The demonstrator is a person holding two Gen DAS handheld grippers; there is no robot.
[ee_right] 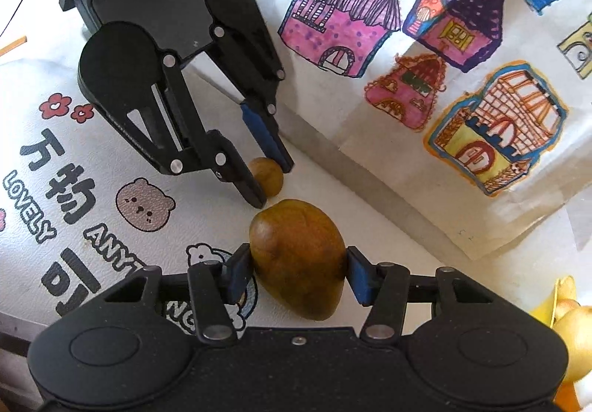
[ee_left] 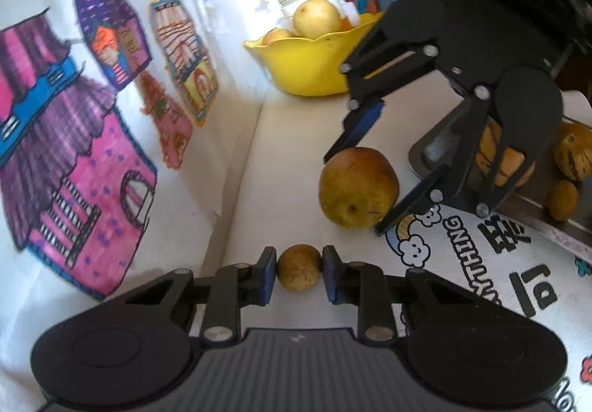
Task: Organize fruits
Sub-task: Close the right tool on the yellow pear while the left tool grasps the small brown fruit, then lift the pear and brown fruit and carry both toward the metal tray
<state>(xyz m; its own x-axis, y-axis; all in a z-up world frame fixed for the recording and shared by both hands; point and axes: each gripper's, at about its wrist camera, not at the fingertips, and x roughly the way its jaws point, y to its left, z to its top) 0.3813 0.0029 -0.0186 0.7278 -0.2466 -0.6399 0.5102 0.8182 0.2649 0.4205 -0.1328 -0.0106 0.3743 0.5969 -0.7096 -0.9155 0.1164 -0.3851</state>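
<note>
While the small round brown fruit point(ee_left: 299, 267) sits low in the centre of the left wrist frame, the left gripper point(ee_left: 299, 273) has its two blue-padded fingers pressed against either side of it, gripping it just above the white table covering point(ee_left: 296, 160). Just above and to the right in the same frame lies the larger yellow-brown fruit point(ee_left: 358, 187), bracketed by the right gripper point(ee_left: 357, 190), whose fingers touch its top and lower right flank. From the right wrist view, that larger fruit fills the lower centre, squeezed between the right gripper's blue pads point(ee_right: 236, 273), with the small fruit just beyond it between the left gripper's fingertips. Further out, a yellow bowl point(ee_left: 314, 60) holding pale round fruits point(ee_left: 317, 18) stands in the upper middle of the left frame, and a tray point(ee_left: 532, 205) with more brown fruits lies at the right edge. Coloured drawings of houses point(ee_left: 92, 138) cover the left side.
</note>
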